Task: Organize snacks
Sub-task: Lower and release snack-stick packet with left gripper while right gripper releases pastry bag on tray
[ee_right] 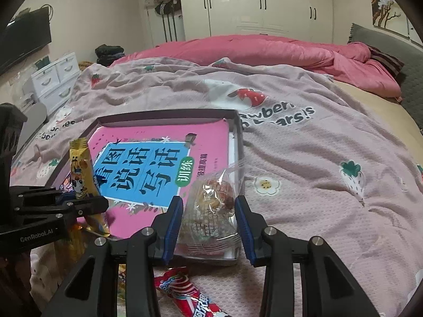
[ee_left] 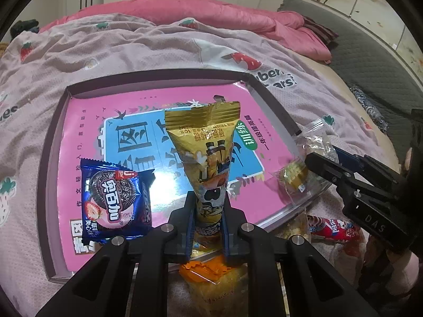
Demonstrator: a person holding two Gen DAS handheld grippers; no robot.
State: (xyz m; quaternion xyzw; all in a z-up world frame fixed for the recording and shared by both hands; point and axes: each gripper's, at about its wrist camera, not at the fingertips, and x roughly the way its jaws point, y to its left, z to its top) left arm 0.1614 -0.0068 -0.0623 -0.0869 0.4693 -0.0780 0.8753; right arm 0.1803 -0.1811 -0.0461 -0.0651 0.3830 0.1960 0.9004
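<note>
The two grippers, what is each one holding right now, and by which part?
The left gripper pinches the gold snack packet near its lower end. The right gripper grips the clear-wrapped pastry by its two sides.

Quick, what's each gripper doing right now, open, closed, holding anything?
Left gripper: shut on the gold snack packet, held upright over the tray.
Right gripper: shut on the clear-wrapped pastry.

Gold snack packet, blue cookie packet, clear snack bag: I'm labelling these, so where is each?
Gold snack packet (ee_left: 208, 153), left wrist view, on its printed middle.
Blue cookie packet (ee_left: 113, 198), left wrist view, on the cookie picture.
Clear snack bag (ee_right: 211, 211), right wrist view, on its front.
</note>
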